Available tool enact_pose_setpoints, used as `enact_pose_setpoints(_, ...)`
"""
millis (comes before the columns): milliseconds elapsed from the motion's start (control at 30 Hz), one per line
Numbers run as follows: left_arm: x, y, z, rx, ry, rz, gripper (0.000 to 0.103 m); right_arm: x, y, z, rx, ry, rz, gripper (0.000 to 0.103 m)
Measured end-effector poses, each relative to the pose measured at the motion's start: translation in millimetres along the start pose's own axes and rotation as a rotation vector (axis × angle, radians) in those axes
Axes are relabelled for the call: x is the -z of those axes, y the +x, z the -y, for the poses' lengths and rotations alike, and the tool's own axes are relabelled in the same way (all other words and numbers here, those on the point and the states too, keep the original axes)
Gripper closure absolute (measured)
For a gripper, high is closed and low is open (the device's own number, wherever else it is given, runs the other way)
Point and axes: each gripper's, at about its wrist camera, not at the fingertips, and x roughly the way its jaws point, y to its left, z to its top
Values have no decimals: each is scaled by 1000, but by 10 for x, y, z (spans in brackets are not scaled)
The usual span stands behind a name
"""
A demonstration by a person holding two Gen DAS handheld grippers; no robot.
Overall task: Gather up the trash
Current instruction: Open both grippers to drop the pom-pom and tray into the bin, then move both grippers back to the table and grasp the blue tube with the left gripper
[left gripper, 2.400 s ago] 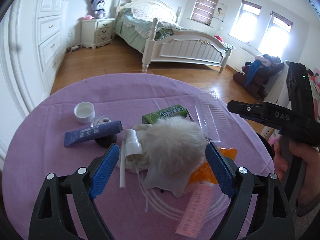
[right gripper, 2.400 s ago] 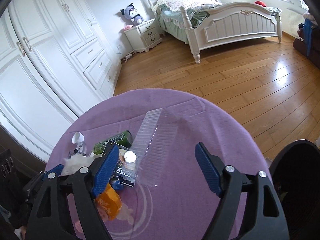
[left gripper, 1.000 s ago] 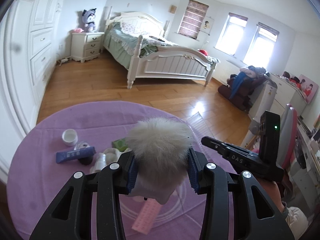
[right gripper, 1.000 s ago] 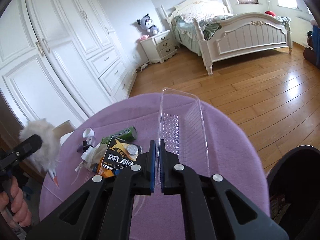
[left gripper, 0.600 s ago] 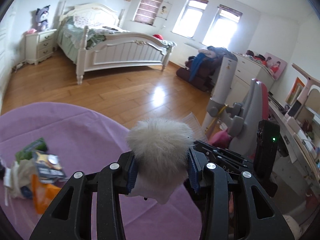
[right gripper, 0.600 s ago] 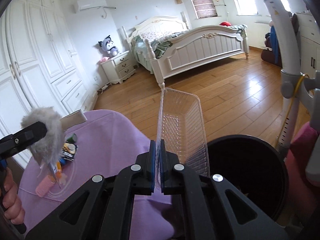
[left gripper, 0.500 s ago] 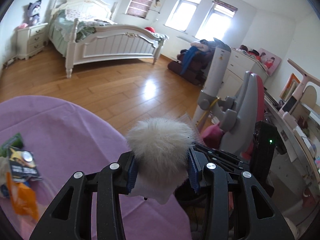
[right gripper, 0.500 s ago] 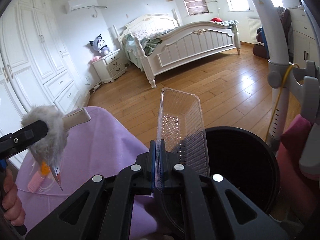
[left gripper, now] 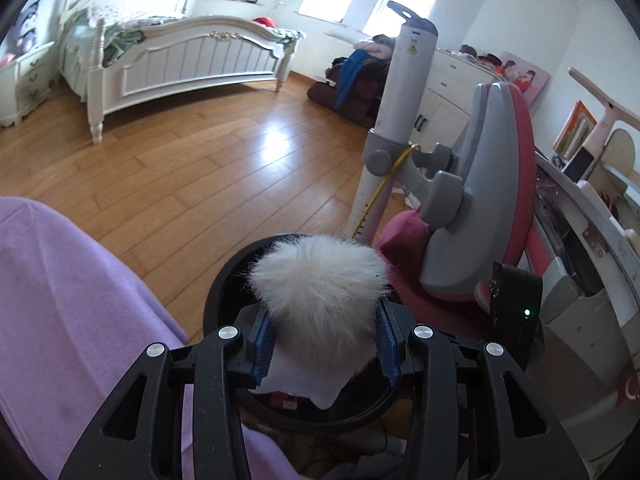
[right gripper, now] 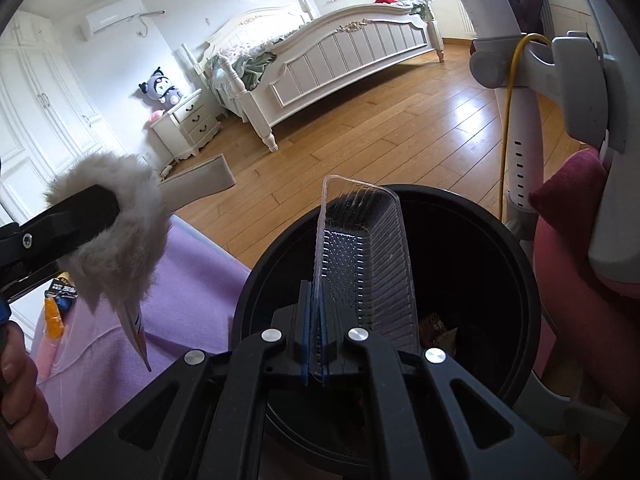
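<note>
My left gripper [left gripper: 322, 354] is shut on a white fluffy pom-pom [left gripper: 320, 284] with a white cloth or paper bit under it, held over the near part of a round black trash bin [left gripper: 224, 280]. The pom-pom [right gripper: 116, 224] also shows at the left of the right wrist view, over the table edge. My right gripper [right gripper: 315, 344] is shut on the edge of a clear ridged plastic tray [right gripper: 364, 256], held upright over the open bin [right gripper: 516, 276]. Some trash lies at the bin's bottom [right gripper: 436, 326].
The round table under a purple cloth [left gripper: 60, 300] is at the left, with leftover wrappers [right gripper: 54, 312] on it. A grey and pink chair [left gripper: 480, 208] and a white pole stand just right of the bin. Wood floor and a white bed [left gripper: 180, 64] lie beyond.
Both grippers have swung right from the table to the bin. The tray now hangs over the bin's opening and the pom-pom has come over the bin's near rim.
</note>
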Motion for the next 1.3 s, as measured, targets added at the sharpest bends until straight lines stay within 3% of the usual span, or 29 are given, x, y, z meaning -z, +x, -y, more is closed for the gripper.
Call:
enact_pose_setpoints(100, -19, 48, 38, -24, 7, 1, 54, 15, -2, 75, -1, 22, -4, 94)
enact_pose_setpoints(167, -40, 43, 60, -33, 17, 5, 43, 20, 7, 86, 9, 19, -21, 93)
enact_pose_setpoints(200, -41, 35, 72, -38, 24, 8, 37, 29, -2, 72, 16, 13, -24, 87)
enact_pose_setpoints(267, -37, 11, 82, -52, 33, 10, 29, 50, -57, 50, 17, 14, -5, 61)
enact_pose_setpoints(300, -33, -13, 74, -59, 31, 15, 23, 59, -92, 49, 18, 22, 12, 42)
enact_pose_setpoints(333, -38, -47, 67, -63, 28, 21, 21, 71, -113, 49, 17, 29, 26, 32)
enact_pose_setpoints(733, 146, -928, -463, -164, -80, 109, 14, 50, -209, -388, -37, -22, 27, 31)
enact_pose_setpoints(1167, 608, -2292, -1488, -337, -227, 243, 14, 68, -214, -1555, -140, -207, 8, 30)
enact_pose_setpoints(1300, 819, -2650, -1896, -411, -198, 247, 14, 117, -159, -1930, -179, -271, -29, 30)
